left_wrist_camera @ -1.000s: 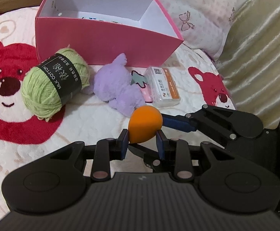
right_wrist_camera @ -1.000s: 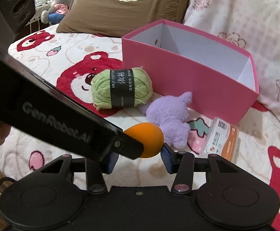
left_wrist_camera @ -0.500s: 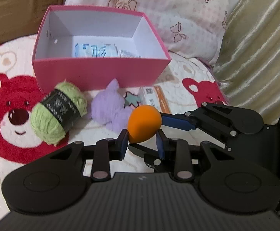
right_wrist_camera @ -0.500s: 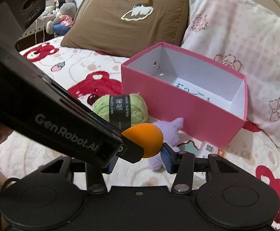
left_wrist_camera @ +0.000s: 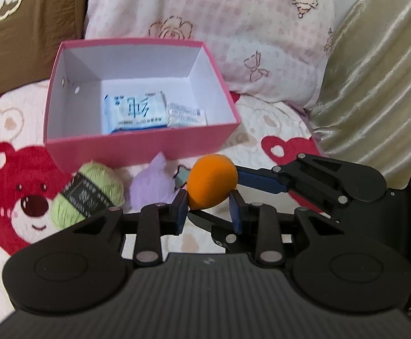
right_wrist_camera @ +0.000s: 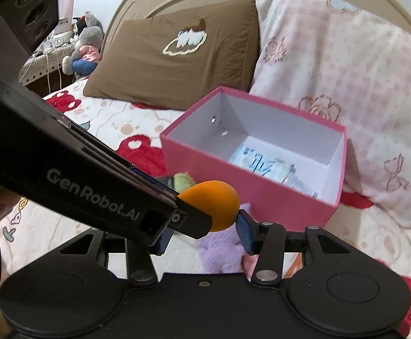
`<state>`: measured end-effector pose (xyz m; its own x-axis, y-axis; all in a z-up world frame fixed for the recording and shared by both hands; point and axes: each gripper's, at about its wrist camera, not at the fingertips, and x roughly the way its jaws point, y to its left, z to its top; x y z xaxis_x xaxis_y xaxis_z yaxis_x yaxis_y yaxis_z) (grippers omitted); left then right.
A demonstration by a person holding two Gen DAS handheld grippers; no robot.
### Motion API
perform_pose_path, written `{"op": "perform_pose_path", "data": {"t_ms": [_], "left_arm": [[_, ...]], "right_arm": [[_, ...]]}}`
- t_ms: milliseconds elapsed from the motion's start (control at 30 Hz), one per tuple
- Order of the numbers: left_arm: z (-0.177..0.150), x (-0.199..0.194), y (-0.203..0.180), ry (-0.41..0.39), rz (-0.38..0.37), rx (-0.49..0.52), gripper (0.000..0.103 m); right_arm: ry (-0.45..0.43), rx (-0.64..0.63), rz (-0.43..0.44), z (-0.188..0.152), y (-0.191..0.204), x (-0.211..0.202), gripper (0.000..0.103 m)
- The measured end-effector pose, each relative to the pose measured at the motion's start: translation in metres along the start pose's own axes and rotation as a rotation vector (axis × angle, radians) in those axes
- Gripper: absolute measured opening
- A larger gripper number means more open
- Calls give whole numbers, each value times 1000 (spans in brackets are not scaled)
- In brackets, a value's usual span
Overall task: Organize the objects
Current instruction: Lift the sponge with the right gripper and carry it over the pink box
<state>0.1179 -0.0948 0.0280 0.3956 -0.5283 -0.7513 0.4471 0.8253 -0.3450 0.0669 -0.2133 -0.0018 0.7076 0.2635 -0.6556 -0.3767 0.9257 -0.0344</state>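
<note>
Currently carrying egg (left_wrist_camera: pixel 212 180) boxward: left gripper (left_wrist_camera: pixel 208 207) and right gripper (right_wrist_camera: pixel 202 230) both clamped on it, above bedspread, short of box (left_wrist_camera: pixel 137 141). Next: over rim, release inside.

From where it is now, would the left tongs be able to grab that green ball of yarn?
Probably not right away. The left tongs are shut on the orange sponge, shared with the right tongs. The green yarn lies uncovered below; only the full grip hinders.
</note>
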Motion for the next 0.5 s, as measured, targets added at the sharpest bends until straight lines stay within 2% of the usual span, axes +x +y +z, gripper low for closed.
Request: {"op": "perform_pose_path", "data": {"t_ms": [267, 500], "left_arm": [[42, 5, -11, -11, 20, 21, 29], [86, 32, -9, 5, 17, -6, 29]], "right_arm": [[-18, 45, -5, 29, -29, 3, 53], [7, 66, -9, 54, -64, 25, 53]]}}
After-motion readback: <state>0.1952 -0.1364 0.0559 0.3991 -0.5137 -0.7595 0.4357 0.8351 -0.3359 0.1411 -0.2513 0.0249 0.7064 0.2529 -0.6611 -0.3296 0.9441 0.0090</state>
